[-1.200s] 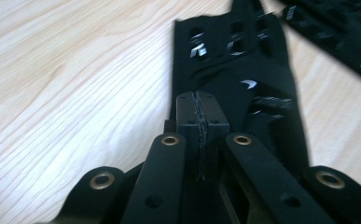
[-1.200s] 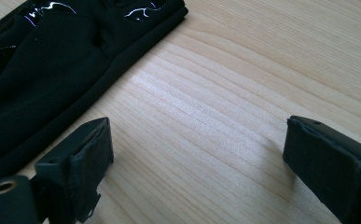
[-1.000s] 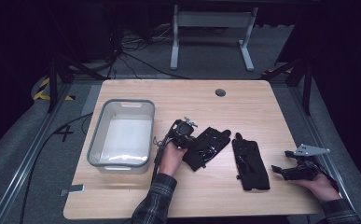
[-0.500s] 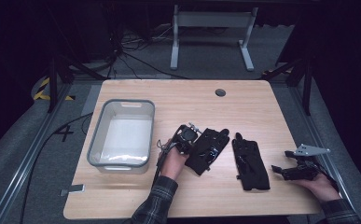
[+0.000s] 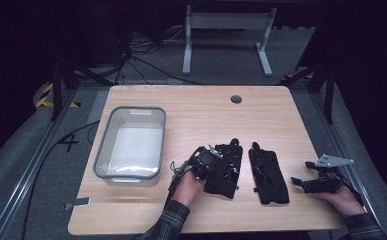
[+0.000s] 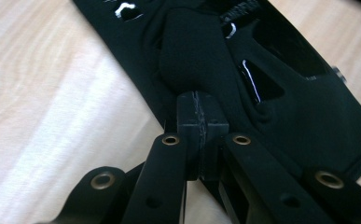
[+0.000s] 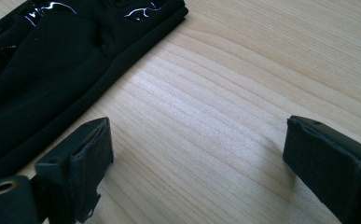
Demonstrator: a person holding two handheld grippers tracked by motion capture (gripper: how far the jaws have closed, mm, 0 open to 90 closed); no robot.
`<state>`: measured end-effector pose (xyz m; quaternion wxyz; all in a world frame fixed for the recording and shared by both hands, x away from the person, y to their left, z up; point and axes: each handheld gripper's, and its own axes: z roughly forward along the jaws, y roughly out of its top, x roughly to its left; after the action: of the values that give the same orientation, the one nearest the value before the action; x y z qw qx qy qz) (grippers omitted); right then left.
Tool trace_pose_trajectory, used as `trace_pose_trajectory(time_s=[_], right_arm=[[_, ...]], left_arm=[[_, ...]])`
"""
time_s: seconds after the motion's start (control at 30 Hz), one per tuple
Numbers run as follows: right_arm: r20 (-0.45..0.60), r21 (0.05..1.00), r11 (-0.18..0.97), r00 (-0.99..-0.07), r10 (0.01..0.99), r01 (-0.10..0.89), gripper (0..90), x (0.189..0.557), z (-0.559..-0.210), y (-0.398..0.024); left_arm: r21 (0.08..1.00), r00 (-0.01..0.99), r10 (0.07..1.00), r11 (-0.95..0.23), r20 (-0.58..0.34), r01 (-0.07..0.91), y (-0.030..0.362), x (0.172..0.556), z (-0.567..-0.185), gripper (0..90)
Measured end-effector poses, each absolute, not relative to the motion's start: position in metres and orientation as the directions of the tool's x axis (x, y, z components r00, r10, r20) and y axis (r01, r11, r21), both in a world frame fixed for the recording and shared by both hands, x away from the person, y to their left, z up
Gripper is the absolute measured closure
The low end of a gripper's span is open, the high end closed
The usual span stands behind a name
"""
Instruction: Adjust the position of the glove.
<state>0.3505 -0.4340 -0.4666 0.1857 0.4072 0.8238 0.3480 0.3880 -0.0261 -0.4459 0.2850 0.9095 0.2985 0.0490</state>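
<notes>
Two black gloves lie side by side on the wooden table. My left gripper sits at the left edge of the left glove. In the left gripper view its jaws are closed together, and a raised fold of the glove runs into their tips, so it looks pinched. The right glove lies flat, apart from both grippers. My right gripper is held low near the table's right edge. Its jaws stand wide open over bare wood, with the right glove just beyond one pad.
A clear plastic bin with a grey rim stands on the left part of the table, close to my left hand. A small cable hole is near the table's far edge. A metal stand rises behind the table.
My left hand and its shut gripper have moved to the right and nearer to me, onto the left glove's edge. The right gripper and the right glove have stayed put.
</notes>
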Motion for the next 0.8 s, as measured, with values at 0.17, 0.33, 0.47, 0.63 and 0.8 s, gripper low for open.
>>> trace_pose_trajectory(time_s=[0.17,0.33,0.47,0.63,0.8], right_arm=[[-0.022,0.725,0.425,-0.598,0.801,0.542,8.8,0.351,-0.467,-0.434],[-0.022,0.725,0.425,-0.598,0.801,0.542,8.8,0.351,-0.467,-0.434],[-0.022,0.725,0.425,-0.598,0.801,0.542,8.8,0.351,-0.467,-0.434],[-0.022,0.725,0.425,-0.598,0.801,0.542,8.8,0.351,-0.467,-0.434],[-0.022,0.725,0.425,-0.598,0.801,0.542,8.8,0.351,-0.467,-0.434]], left_arm=[[0.544,0.842,0.534,-0.687,-0.073,0.482,-0.034,0.381,-0.446,89.7],[0.548,0.86,0.505,-0.699,-0.079,0.46,-0.041,0.378,-0.446,89.7],[0.551,0.87,0.485,-0.705,-0.086,0.447,-0.046,0.375,-0.446,89.7],[0.552,0.881,0.461,-0.711,-0.104,0.437,-0.051,0.372,-0.447,89.7],[0.555,0.885,0.452,-0.712,-0.108,0.431,-0.051,0.372,-0.446,88.9]])
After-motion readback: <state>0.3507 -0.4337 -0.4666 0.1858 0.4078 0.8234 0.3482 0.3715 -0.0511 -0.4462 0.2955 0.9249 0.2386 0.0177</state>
